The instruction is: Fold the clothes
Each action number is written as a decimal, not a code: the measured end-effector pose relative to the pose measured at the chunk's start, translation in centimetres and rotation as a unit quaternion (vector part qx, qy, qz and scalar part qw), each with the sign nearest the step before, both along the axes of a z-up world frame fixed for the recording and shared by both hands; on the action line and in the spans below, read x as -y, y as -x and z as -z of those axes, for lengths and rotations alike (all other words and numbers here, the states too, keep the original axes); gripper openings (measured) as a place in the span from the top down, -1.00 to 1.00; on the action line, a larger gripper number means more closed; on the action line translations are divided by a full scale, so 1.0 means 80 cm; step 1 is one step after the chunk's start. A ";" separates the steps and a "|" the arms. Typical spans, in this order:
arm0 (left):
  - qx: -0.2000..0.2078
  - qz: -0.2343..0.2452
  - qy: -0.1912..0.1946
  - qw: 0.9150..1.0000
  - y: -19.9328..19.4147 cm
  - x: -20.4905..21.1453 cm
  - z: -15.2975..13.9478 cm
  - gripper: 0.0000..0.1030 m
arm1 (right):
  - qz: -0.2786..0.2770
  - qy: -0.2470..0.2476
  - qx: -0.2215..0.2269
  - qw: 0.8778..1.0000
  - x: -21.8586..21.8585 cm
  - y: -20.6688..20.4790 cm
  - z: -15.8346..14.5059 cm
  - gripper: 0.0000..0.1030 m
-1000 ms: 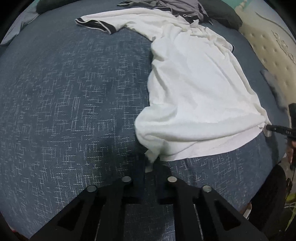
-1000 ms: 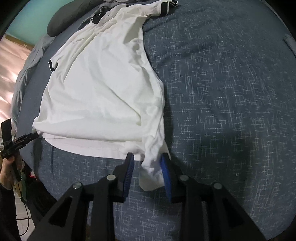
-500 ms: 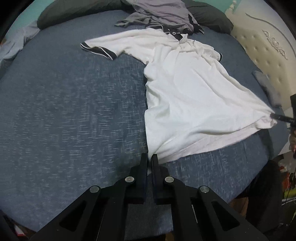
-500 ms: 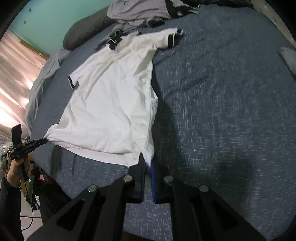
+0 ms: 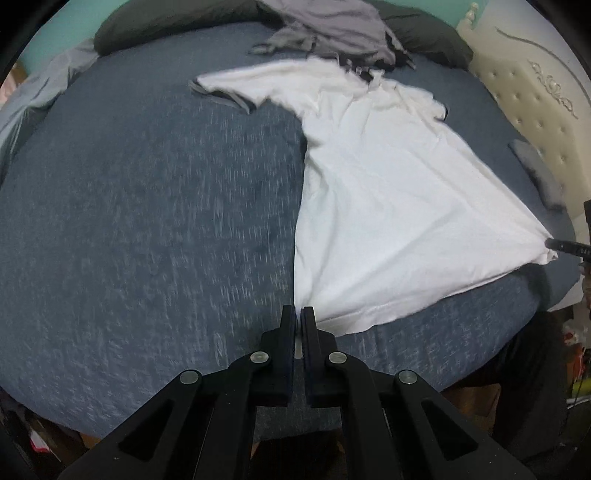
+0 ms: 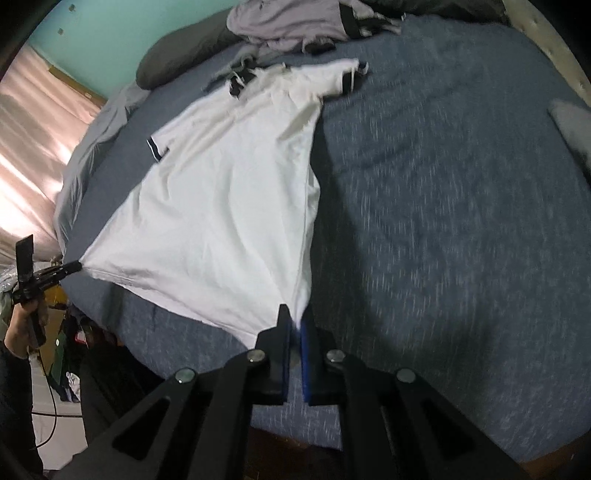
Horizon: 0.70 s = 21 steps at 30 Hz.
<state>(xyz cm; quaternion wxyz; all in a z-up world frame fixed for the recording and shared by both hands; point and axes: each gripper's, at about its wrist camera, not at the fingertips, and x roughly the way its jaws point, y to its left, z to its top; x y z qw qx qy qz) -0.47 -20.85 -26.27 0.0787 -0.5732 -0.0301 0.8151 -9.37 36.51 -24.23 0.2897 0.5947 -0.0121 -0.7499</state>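
Blue speckled bedspread (image 5: 147, 229) under everything, with a white shirt (image 5: 388, 206) spread across it, collar toward the far pillows, hem toward the bed's near edge. Grey crumpled garment (image 5: 332, 33) heaped just beyond the collar, touching or overlapping it; dark pillow (image 5: 173, 22) behind that, another dark one (image 5: 424, 40) toward the cream tufted headboard (image 5: 535, 110). Pale grey sheet (image 6: 92, 147) bunched along the bed's edge by the pink curtain (image 6: 33, 147); small grey cloth (image 6: 572, 125) lying apart near the headboard side. Nothing between shirt and grippers but bare bedspread.

Left gripper (image 5: 298, 314) pressed together on one hem corner, right gripper (image 6: 295, 317) pinching the other corner between blue pads, hem pulled taut between the two. Hand (image 6: 22, 328) visible on the left gripper's handle in the right wrist view.

Against a second ago: right fingers, then spread around a loose bunch of fabric, now clamped on it; shirt, then rumpled and folded over itself near the hem, now stretched flat into a fan; both views higher, with more of the bed and its near edge showing
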 end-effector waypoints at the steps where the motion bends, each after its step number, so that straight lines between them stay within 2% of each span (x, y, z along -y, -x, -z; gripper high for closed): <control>1: 0.004 0.000 -0.002 1.000 -0.004 -0.001 0.009 0.93 | 0.001 -0.003 0.006 1.000 -0.001 -0.003 0.010 0.92; 7: 0.014 -0.001 0.002 1.000 -0.012 -0.002 0.047 0.93 | 0.011 -0.026 0.026 0.999 -0.007 -0.013 0.057 0.92; 9: 0.018 -0.008 -0.007 1.000 -0.011 0.002 0.053 0.93 | 0.023 -0.025 0.029 0.999 -0.013 -0.010 0.067 0.92; 16: 0.020 -0.012 -0.015 1.000 -0.002 0.007 0.060 0.93 | 0.043 -0.009 0.035 0.998 -0.021 -0.006 0.076 0.90; 21: 0.020 -0.018 -0.023 0.999 -0.007 0.005 0.058 0.89 | 0.045 -0.020 0.032 0.998 -0.026 -0.006 0.078 0.82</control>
